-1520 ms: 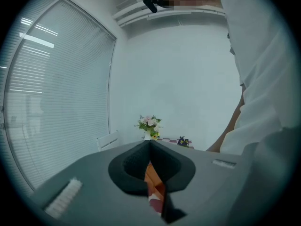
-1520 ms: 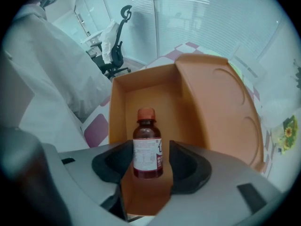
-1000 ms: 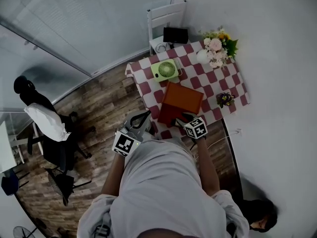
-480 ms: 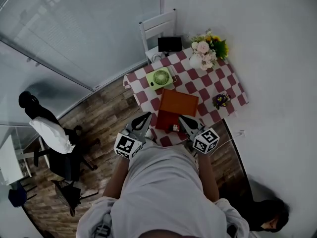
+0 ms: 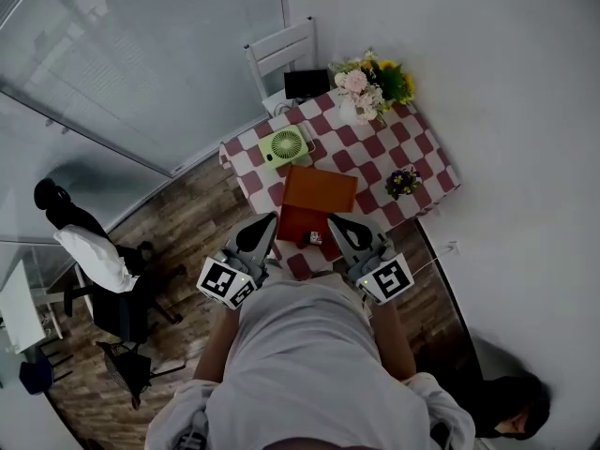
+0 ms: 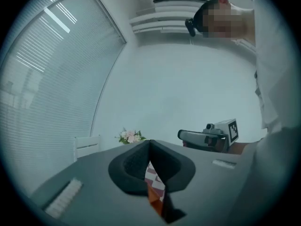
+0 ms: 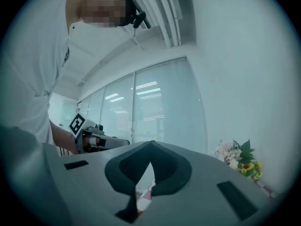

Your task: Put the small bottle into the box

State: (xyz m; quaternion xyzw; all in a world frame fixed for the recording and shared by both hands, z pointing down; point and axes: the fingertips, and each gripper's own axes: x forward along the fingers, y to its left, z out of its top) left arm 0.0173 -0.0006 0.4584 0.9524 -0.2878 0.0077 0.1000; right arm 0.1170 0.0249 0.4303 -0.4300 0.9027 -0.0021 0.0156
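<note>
The orange box (image 5: 319, 189) lies open on the checkered table (image 5: 427, 162), its darker half (image 5: 298, 221) nearer me. A small red-and-white bottle (image 5: 313, 238) shows at that half's near right corner; whether it rests inside I cannot tell. My left gripper (image 5: 270, 217) and right gripper (image 5: 330, 219) are held up close to my body, short of the table's near edge and on either side of the bottle. Both are shut, with nothing between the jaws. In the left gripper view the left gripper (image 6: 149, 143) has its tips together, as has the right gripper (image 7: 151, 144) in its own view.
A green fan (image 5: 285, 145), a flower bouquet (image 5: 364, 84) and a small potted plant (image 5: 403, 182) stand on the table. Behind the table is a white chair (image 5: 279, 56) with a dark screen (image 5: 306, 83). An office chair (image 5: 98, 265) stands at the left, a wall at the right.
The right gripper has drawn back from the box's near edge towards my body and its jaws have shut. The bottle now shows where it was. The left gripper has pulled back slightly.
</note>
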